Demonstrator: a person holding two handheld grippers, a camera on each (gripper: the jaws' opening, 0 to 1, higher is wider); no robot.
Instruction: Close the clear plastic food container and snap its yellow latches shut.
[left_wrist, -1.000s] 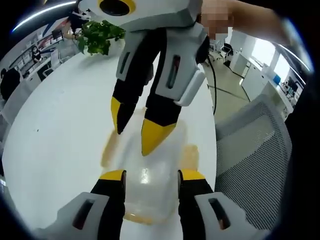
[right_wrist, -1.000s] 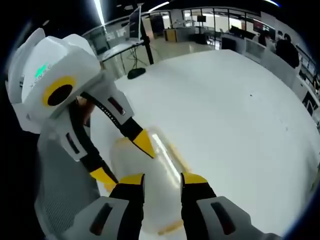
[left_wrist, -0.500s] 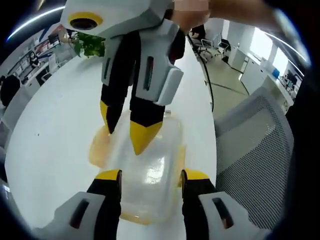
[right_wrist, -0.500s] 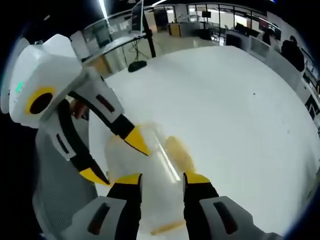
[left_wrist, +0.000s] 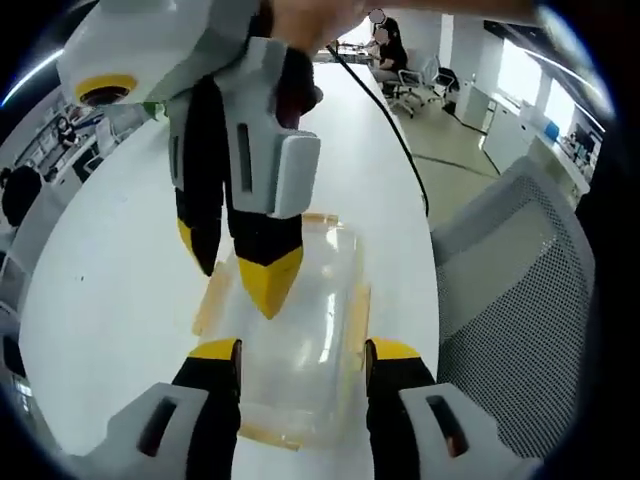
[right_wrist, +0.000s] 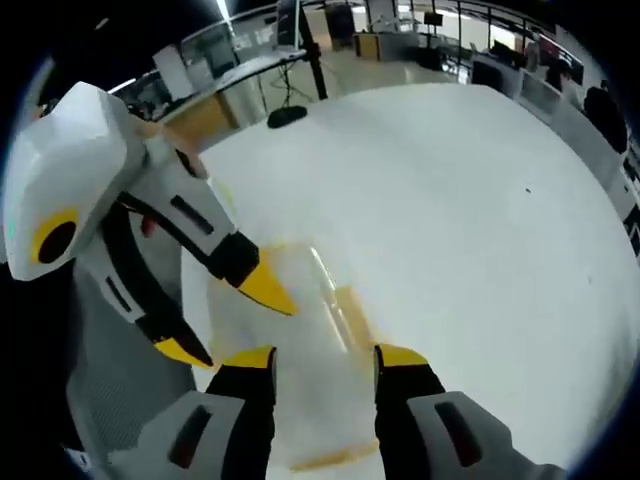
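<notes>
As seen along the left jaws: left gripper view.
Container: clear plastic food container (left_wrist: 300, 330) lies flat on the white surface (left_wrist: 110, 280), lid on top, near the edge by a grey mesh chair (left_wrist: 505, 300).
Latches: yellow latches (left_wrist: 357, 318) run along its long sides and near end; whether they are snapped down I cannot tell.
Left hand-held gripper (left_wrist: 301, 352): jaws spread wide, one yellow-tipped finger on each side of the container's near end, straddling it; no firm contact visible.
Right hand-held gripper (left_wrist: 236, 270): comes in from the top, pointing down at the lid; jaws a small gap apart, the nearer yellow tip on or just over the lid, the other by the container's left edge; nothing gripped.
Background: cable (left_wrist: 390, 140) trails across the surface; office chairs and a person far off.

As seen along the right jaws: right gripper view.
Container: same container (right_wrist: 300, 350), blurred, between and beyond this view's jaws on the surface (right_wrist: 450, 220).
Latch: one yellow strip (right_wrist: 352, 315) shows along its right side, another at the near end.
Right hand-held gripper (right_wrist: 326, 357): jaws parted, poised over the lid, holding nothing.
Left hand-held gripper (right_wrist: 225, 318): enters from the left, jaws apart, upper tip over the lid, lower tip at the container's left edge.
Background: black lamp base (right_wrist: 287, 116) at the far edge.
</notes>
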